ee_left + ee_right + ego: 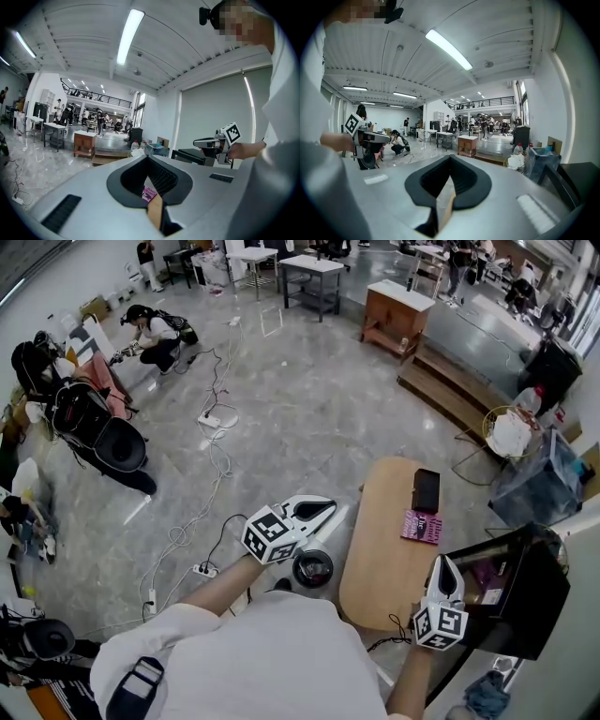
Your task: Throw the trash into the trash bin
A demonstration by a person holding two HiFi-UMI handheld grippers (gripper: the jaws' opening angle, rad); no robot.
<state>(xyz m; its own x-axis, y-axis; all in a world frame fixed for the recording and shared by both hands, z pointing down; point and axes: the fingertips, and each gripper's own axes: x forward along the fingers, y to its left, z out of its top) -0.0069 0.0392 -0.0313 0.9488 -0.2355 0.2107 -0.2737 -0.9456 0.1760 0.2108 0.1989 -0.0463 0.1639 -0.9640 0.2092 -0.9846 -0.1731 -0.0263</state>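
Grey floor [300,409], one wooden table [382,563]. One pink packet [421,527] and one black box [426,490] by its far edge, one black bin [525,606] at its right edge. Both shut and empty: left gripper [323,508], right gripper [446,566].

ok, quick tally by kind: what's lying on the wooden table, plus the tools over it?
black box: 1
pink packet: 1
tools: 2 (left tool, right tool)
total: 4

Oval wooden table [380,559], white cables [217,456] across grey floor [309,399], wooden cabinet [398,320] beyond.
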